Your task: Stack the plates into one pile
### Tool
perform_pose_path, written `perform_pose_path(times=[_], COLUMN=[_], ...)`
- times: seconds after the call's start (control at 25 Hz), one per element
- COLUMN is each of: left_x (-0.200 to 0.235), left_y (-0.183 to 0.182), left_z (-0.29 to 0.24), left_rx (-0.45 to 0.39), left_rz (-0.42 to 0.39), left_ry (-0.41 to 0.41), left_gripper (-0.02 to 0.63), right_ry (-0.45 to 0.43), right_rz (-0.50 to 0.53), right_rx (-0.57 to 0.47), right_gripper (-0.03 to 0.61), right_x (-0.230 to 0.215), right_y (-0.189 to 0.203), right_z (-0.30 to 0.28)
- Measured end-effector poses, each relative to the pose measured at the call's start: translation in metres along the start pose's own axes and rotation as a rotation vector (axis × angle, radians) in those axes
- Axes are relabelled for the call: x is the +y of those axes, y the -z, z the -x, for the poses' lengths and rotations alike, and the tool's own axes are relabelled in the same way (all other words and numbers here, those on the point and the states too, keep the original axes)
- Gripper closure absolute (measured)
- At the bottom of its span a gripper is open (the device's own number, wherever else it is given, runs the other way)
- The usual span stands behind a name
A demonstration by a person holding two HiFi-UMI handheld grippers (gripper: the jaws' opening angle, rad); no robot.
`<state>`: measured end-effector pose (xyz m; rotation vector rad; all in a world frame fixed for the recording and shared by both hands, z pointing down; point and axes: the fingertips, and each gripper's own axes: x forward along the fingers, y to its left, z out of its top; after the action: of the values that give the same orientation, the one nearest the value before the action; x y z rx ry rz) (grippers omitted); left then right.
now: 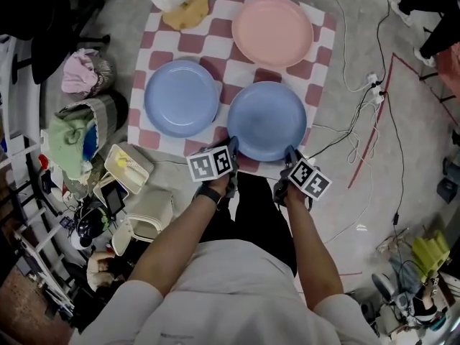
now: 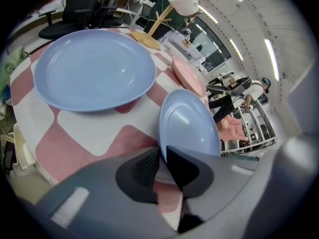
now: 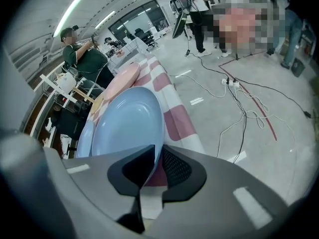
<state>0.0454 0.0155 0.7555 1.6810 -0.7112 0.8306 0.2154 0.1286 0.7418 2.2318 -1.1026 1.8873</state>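
In the head view, three plates are seen lying singly on the checkered surface [image 1: 215, 45], so no pile has been begun. The near blue plate [image 1: 267, 119] is flanked at its closest rim by the left tool [image 1: 228, 152] and the right tool [image 1: 291, 157]. The two are set well apart along that edge, presumably so that the wide dish can be raised level and not tip. The far blue plate [image 1: 181, 97] lies just beside it and the pink plate [image 1: 272, 30] beyond, either of which could serve as the base of the pile. In the left gripper view, the left tool [image 2: 163, 151] is seen pinching the rim of the near blue plate [image 2: 188, 126], one jaw above the lip and one below. The far blue plate [image 2: 94, 68] is left untouched behind it. In the right gripper view, the right tool [image 3: 157, 151] is likewise closed on the thin rim of the near blue plate [image 3: 127, 126], with the pink plate [image 3: 122, 81] visible past it. Whether the plate has left the surface cannot be told.
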Motion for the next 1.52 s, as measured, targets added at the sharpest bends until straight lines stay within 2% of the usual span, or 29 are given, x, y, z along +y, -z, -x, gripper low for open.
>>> perform_pose_path(times=[0.24,0.56,1.08,1.52], left_x=[-0.008,0.002,0.068,0.129], left_y=[-0.012,-0.035,-0.075,-0.093], left_z=[0.010,0.042,0.102,0.122], left_rx=[-0.039,-0.125,-0.269,-0.320], left_rz=[0.012,0.049,0.181,0.306], left_ry=[0.018,0.016,-0.052,-0.121], left_gripper=[0.565,0.563,0.563,0.563], right_ry=[-0.019,-0.080,-0.193,-0.232], right_rz=[0.036,0.113,0.291,0.405], right_rx=[-0.020,-0.024,0.054,0.136], right_gripper=[0.520,0.520,0.518,0.517], right_x=[0.014,0.058,0.164,0.223], right_y=[-0.015,-0.024,-0.011,0.015], right_z=[0.006,0.007,-0.024,-0.060])
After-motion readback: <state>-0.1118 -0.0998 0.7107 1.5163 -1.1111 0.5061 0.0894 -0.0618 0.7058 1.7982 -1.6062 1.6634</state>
